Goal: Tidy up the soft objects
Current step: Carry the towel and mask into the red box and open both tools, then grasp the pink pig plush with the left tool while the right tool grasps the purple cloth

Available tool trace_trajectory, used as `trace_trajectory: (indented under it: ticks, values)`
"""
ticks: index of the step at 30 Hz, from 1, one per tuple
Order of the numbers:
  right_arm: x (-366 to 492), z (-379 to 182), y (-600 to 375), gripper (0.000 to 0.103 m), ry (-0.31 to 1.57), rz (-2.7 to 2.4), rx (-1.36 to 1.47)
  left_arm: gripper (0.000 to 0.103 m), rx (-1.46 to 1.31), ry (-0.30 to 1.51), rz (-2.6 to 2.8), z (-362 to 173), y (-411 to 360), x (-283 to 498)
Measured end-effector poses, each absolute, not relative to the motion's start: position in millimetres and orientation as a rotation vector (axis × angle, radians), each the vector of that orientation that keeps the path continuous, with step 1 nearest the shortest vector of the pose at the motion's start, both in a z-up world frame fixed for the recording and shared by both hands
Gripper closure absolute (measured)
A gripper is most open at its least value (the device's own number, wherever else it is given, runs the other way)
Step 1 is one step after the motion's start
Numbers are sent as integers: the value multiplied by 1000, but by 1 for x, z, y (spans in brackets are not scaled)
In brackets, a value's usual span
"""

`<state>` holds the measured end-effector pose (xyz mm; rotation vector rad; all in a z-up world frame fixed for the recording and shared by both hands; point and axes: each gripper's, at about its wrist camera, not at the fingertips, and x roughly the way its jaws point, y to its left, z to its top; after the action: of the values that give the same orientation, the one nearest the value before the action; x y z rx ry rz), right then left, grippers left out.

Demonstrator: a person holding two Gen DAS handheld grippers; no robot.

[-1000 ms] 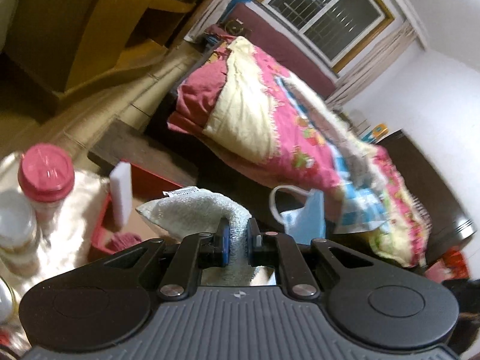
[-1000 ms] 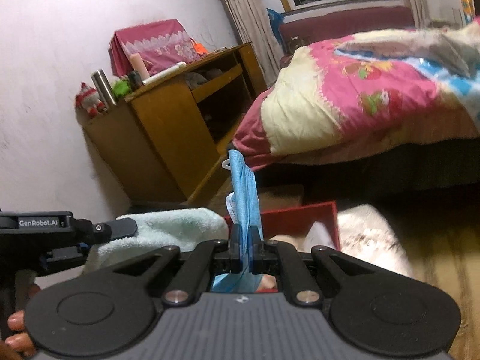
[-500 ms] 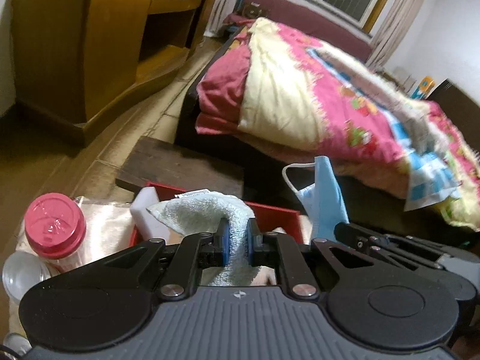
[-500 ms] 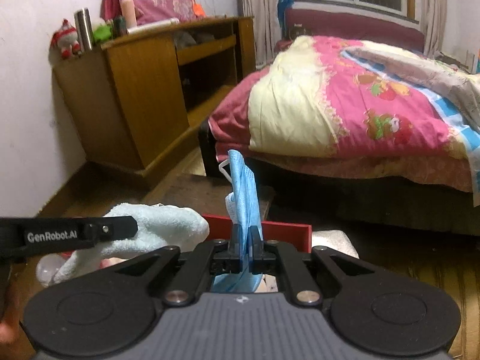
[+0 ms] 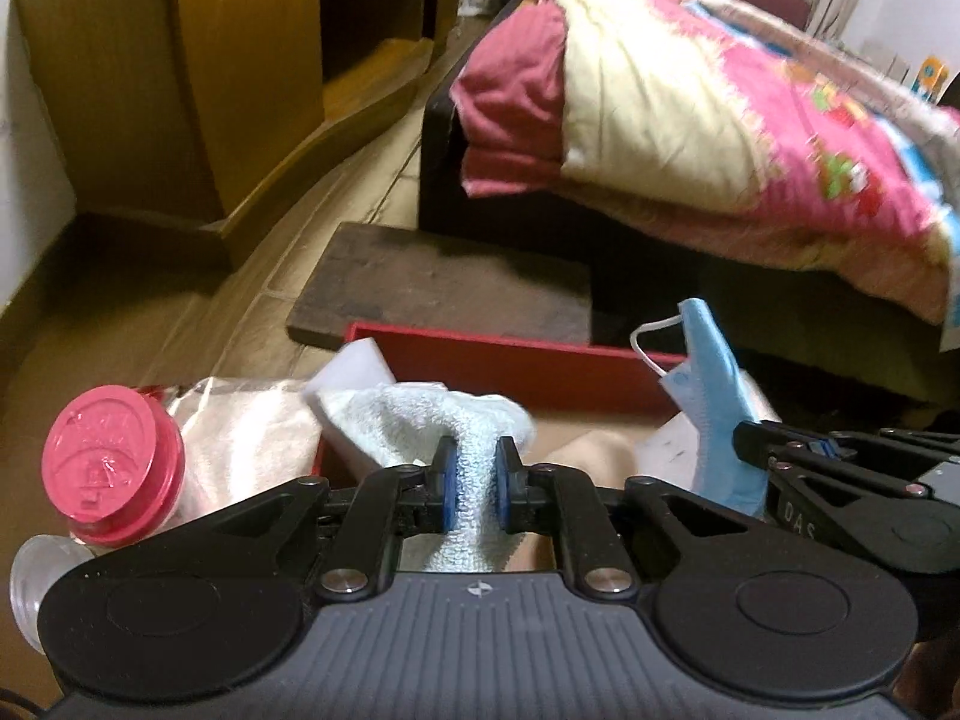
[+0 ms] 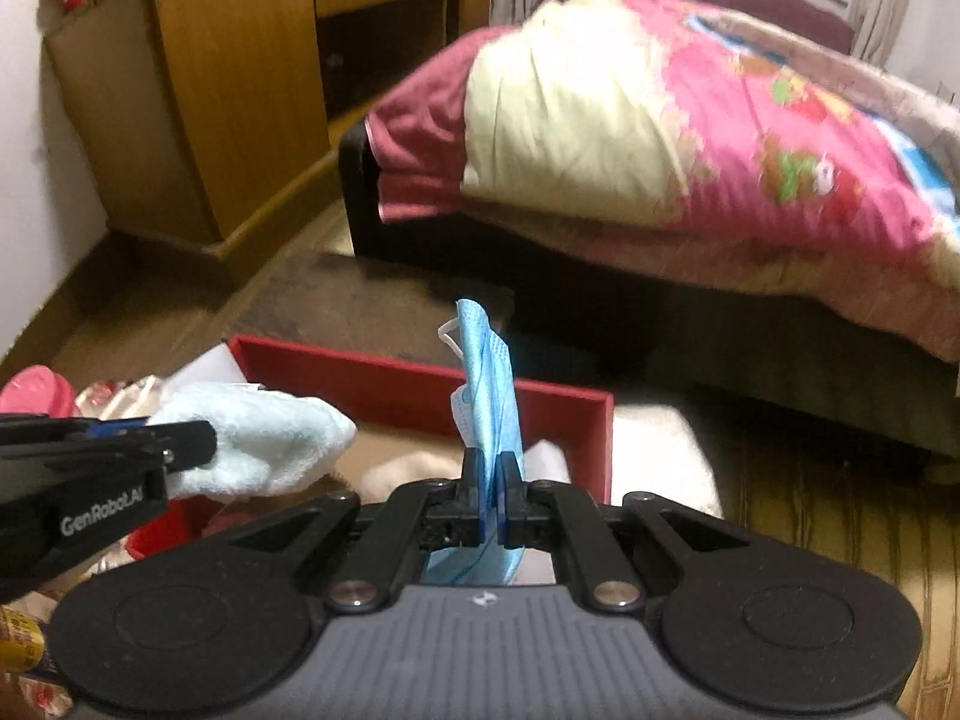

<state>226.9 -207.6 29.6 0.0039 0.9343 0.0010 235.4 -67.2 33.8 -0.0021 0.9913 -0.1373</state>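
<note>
The left gripper (image 5: 474, 483) pinches a pale blue towel (image 5: 420, 420) between its pads, the cloth bunched over the near left corner of the red box (image 5: 510, 354); the right gripper (image 6: 492, 489) clamps a blue face mask (image 6: 486, 372) standing upright above the box's right side
</note>
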Motion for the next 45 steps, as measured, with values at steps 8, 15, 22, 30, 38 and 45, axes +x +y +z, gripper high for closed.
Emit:
trace_trajectory:
  ticks: [8,15,22,30,38,45]
  values:
    - [229,16,-209,63,970,11,67,36,50,979,-96,33,-68,235]
    - [210,31,-214,63,948,-7,82,30,42,964,-123,54,-64,211]
    - [156,48,-214,62,917,15,77,25,66,961,-166,67,-62,163]
    - [95,49,-218,61,905,21,128,24,86,948,-223,76,-64,110]
    - [55,31,-218,60,936,22,151,23,49,1021,-264,57,-60,77]
    - [39,5,-214,59,1004,34,140,23,74,1081,-268,33,-56,56]
